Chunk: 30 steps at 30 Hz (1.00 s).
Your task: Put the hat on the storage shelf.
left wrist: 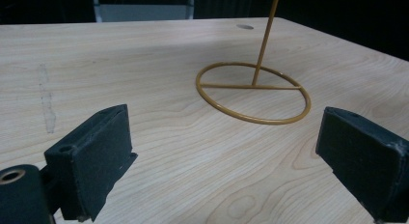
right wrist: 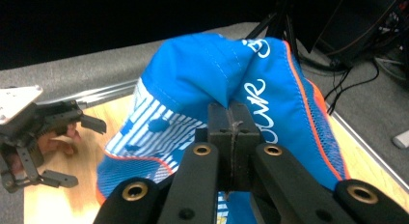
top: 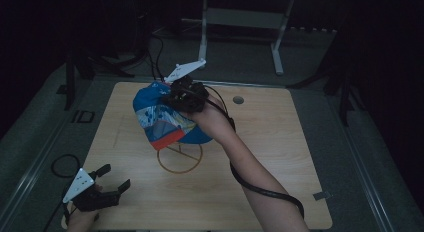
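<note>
1. The left gripper [top: 111, 181] rests open on the surface [top: 260, 182]
2. The right gripper [top: 186, 94] pinches the blue cap [top: 160, 119] above the wire stand [top: 180, 157]
3. Likely next: lower the cap onto the stand's post, then release

Gold wire stand's upright rod [left wrist: 268, 35] cut off at the top edge in the left gripper view, its top hidden under the blue cap [top: 165, 117] from above, cap lettering [right wrist: 263, 101] only partly legible, creased by the fold.
</note>
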### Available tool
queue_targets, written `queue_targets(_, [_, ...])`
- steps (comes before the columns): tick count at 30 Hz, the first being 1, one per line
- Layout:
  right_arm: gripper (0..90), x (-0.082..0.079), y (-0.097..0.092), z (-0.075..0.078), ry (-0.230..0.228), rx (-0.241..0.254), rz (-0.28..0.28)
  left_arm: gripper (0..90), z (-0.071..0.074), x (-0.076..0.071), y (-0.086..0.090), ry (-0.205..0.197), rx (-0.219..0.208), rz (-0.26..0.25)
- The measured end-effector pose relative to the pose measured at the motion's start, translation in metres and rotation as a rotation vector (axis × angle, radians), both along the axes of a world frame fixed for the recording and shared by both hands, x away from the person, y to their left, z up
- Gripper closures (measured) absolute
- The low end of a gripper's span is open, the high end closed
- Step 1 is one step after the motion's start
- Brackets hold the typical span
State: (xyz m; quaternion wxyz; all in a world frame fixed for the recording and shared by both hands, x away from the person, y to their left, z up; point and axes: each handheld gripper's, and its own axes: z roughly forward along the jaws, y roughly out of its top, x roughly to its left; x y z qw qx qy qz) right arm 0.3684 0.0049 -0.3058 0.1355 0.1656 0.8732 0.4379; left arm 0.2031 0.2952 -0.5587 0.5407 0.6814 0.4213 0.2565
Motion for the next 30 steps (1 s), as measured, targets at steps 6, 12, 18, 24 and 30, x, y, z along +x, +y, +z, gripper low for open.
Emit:
queue_targets(6, [90.0, 0.004, -0.008, -0.009, 0.007, -0.023, -0.017, 5.9, -0.001, 0.0, -0.001, 0.003, 0.002, -0.005])
queue_targets(12, [77.1, 0.008, -0.019, -0.015, 0.044, 0.014, -0.008, 5.9, -0.001, 0.001, -0.003, 0.009, 0.002, -0.012])
queue_targets(18, [74.5, 0.009, -0.034, -0.018, 0.052, 0.02, -0.031, 5.9, -0.002, 0.002, -0.004, 0.011, 0.004, -0.017])
queue_targets(24, [73.5, 0.012, -0.047, -0.027, 0.081, 0.044, -0.042, 5.9, -0.002, 0.002, -0.004, 0.01, 0.003, -0.014])
queue_targets(30, [68.4, 0.011, -0.06, -0.034, 0.096, 0.069, -0.049, 5.9, -0.002, 0.002, -0.004, 0.01, 0.005, -0.016])
